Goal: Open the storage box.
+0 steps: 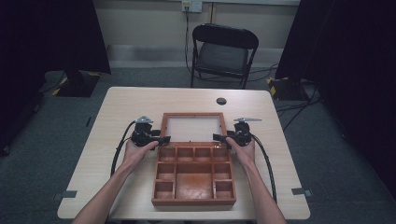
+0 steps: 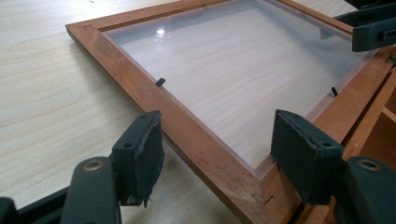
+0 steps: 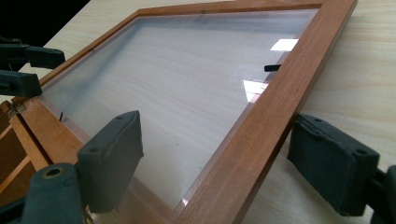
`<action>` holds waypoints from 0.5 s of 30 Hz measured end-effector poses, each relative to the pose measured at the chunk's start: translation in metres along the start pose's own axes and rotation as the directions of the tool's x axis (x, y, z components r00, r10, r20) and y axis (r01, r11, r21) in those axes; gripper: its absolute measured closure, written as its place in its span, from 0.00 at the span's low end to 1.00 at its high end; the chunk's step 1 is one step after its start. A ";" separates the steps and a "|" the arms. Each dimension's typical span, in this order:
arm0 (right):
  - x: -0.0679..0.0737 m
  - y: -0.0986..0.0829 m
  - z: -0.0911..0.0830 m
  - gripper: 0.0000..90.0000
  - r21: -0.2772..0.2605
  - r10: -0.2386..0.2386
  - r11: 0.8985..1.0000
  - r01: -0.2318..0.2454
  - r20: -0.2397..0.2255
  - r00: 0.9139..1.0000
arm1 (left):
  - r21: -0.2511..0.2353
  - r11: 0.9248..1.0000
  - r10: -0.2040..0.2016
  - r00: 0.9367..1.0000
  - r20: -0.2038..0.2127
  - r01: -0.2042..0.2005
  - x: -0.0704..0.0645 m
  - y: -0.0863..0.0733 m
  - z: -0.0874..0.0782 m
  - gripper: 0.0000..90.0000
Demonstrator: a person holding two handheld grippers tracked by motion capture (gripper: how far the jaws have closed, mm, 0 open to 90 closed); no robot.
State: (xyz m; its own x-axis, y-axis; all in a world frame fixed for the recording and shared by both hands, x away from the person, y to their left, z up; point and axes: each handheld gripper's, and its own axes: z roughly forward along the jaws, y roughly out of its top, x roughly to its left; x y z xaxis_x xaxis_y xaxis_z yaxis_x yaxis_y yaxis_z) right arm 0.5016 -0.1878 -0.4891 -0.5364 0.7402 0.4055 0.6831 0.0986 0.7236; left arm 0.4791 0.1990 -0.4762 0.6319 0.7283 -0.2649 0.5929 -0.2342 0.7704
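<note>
Both the left gripper (image 1: 164,139) and the right gripper (image 1: 217,137) straddle the glazed lid (image 1: 193,128) side rails, jaws wide, poised to swing it over the wooden box (image 1: 194,201).

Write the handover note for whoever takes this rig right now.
Left tool: open, jaws straddling the left rail of the lid, not clamped.
Right tool: open, jaws straddling the lid's right rail, not clamped.
Wooden box: on the table near the person's edge, open, compartments look empty. Its glazed lid lies flat on the table behind it, joined at the hinge edge.
Done: both tools lined up on the lid's side rails.
Left, probably: close both tools on the rails and swing the lid over the box.
</note>
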 end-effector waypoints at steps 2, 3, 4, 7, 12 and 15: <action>0.000 0.000 0.000 0.19 0.009 0.004 1.000 -0.004 0.001 1.000 | -0.004 1.000 -0.004 1.000 0.000 0.004 0.000 -0.001 -0.001 0.38; 0.000 0.000 0.000 0.19 0.009 0.004 1.000 -0.004 0.001 1.000 | -0.004 1.000 -0.004 1.000 0.000 0.004 0.000 -0.001 -0.001 0.37; -0.001 0.000 0.000 0.19 0.009 -0.005 1.000 0.005 0.012 1.000 | -0.004 1.000 -0.004 1.000 0.002 0.004 0.000 -0.001 -0.001 0.37; 0.000 0.001 -0.004 0.20 0.002 -0.042 0.999 0.042 0.055 0.998 | 0.000 1.000 0.006 1.000 -0.004 -0.006 0.000 0.000 -0.001 0.37; 0.001 0.002 -0.012 0.23 -0.002 -0.060 0.998 0.060 0.087 0.994 | -0.014 1.000 0.001 1.000 -0.025 -0.001 -0.001 0.001 -0.003 0.33; 0.002 0.003 -0.016 0.23 -0.015 -0.062 0.998 0.064 0.087 0.994 | -0.020 1.000 0.005 0.999 -0.033 -0.006 -0.001 0.004 -0.008 0.32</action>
State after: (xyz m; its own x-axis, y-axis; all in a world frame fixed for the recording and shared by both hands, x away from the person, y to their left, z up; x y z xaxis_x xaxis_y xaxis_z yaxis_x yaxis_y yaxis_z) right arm 0.4945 -0.1965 -0.4770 -0.5328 0.7877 0.3094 0.6401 0.1359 0.7562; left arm 0.4763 0.2024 -0.4683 0.6183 0.7479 -0.2415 0.5791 -0.2259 0.7833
